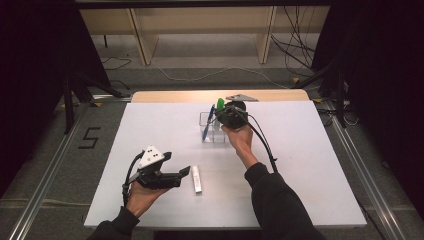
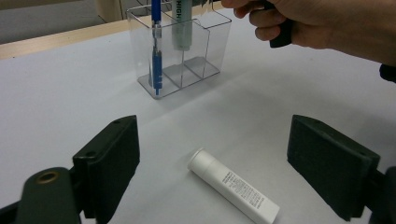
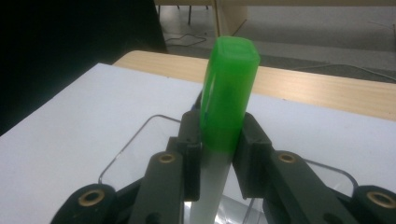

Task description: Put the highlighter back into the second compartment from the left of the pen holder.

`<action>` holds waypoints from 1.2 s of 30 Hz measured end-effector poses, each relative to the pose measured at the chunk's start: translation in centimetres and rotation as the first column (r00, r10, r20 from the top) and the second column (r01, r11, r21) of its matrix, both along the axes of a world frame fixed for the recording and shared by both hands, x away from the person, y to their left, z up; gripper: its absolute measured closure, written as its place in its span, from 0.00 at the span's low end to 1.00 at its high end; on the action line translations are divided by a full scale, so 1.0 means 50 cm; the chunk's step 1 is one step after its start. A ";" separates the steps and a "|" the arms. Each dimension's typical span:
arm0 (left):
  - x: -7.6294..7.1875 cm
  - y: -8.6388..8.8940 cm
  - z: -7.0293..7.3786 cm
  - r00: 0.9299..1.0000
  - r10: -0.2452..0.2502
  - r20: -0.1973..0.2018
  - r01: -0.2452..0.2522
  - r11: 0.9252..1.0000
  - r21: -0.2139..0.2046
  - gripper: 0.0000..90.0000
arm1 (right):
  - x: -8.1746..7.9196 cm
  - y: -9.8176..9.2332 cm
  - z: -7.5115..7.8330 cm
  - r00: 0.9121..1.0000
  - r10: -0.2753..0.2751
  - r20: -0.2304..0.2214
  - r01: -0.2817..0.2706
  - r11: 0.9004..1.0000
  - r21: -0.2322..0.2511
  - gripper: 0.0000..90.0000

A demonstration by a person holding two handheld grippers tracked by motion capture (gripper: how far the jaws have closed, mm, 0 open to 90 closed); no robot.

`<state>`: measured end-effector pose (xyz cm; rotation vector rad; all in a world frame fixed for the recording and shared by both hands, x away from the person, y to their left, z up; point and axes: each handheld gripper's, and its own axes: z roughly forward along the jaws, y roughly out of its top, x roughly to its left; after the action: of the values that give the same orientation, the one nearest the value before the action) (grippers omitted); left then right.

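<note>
Green-capped highlighter (image 3: 227, 98) clamped in right hand-held gripper (image 3: 219, 140); to be lowered upright into clear organizer (image 1: 212, 127). Left hand-held gripper (image 2: 212, 163) held open.

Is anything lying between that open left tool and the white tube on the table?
No. The white tube lies on the bare table just ahead of the open left tool, with nothing visible between them.

a blue pen (image 2: 156, 56) stands upright; a white tube (image 2: 233, 186) lies flat, its label unreadable.
</note>
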<state>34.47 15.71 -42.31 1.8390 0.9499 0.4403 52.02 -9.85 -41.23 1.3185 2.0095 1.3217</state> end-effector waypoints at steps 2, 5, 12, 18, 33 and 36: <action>0.000 0.000 0.000 1.000 0.003 -0.001 -0.003 1.000 0.003 0.18 | -0.002 -0.003 -0.003 1.000 -0.005 -0.003 0.005 1.000 0.003 0.71; 0.001 0.001 -0.001 1.000 0.007 -0.002 -0.007 1.000 0.006 0.18 | -0.005 -0.009 0.003 1.000 -0.023 -0.005 0.023 1.000 0.014 0.49; 0.003 0.000 -0.002 1.000 0.016 -0.017 -0.016 1.000 0.013 0.18 | -0.024 -0.032 0.040 0.997 -0.055 0.056 0.054 0.998 0.028 0.36; 0.005 0.000 -0.003 0.999 0.024 -0.028 -0.024 1.000 0.010 0.18 | -0.050 -0.053 0.055 0.995 -0.034 0.089 0.032 0.999 0.028 0.35; 0.011 -0.001 -0.009 0.997 0.037 -0.072 -0.035 0.999 0.032 0.18 | -0.115 -0.104 0.070 0.992 0.020 0.126 -0.024 0.999 0.028 0.31; 0.012 -0.003 -0.010 0.996 0.040 -0.077 -0.038 0.999 0.034 0.18 | -0.128 -0.116 0.068 0.992 0.024 0.126 -0.028 0.999 0.033 0.31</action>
<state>35.07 15.57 -42.82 1.8811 1.0379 0.4130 45.63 -15.65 -37.85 1.1967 1.9329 1.4211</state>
